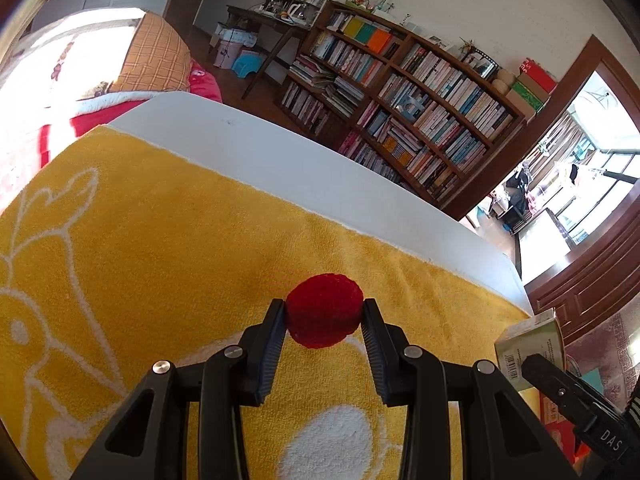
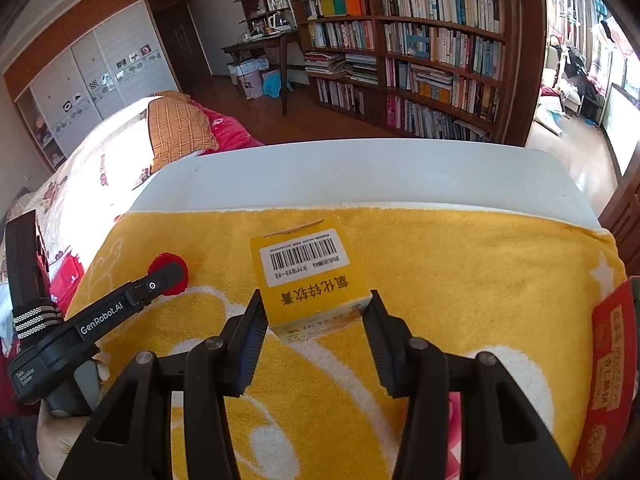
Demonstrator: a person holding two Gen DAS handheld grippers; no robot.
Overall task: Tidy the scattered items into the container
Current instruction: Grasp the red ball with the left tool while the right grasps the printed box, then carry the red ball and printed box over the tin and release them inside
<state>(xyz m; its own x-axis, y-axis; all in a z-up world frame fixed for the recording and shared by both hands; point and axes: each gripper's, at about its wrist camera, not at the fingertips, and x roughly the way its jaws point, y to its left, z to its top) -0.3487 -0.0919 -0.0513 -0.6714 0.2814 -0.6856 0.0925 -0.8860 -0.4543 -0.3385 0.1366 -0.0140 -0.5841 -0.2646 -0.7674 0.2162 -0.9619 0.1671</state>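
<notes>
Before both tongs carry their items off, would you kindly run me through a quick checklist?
1. Left tongs closed on the red ball: ok, both pads touch it.
2. Right tongs closed on the yellow box: ok.
3. Box gripped squarely: cannot tell, it sits tilted.
4. Container located: cannot tell; only a red box shows at the right edge.
5. Yellow towel not caught by the pads: ok.

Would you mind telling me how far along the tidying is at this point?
Nothing visibly put away yet; the inside of the red container at the right edge is out of view. In hand: the left tool grips the red ball, and the right tool grips the yellow box, both over the yellow towel. Left: placing both in the container.
</notes>
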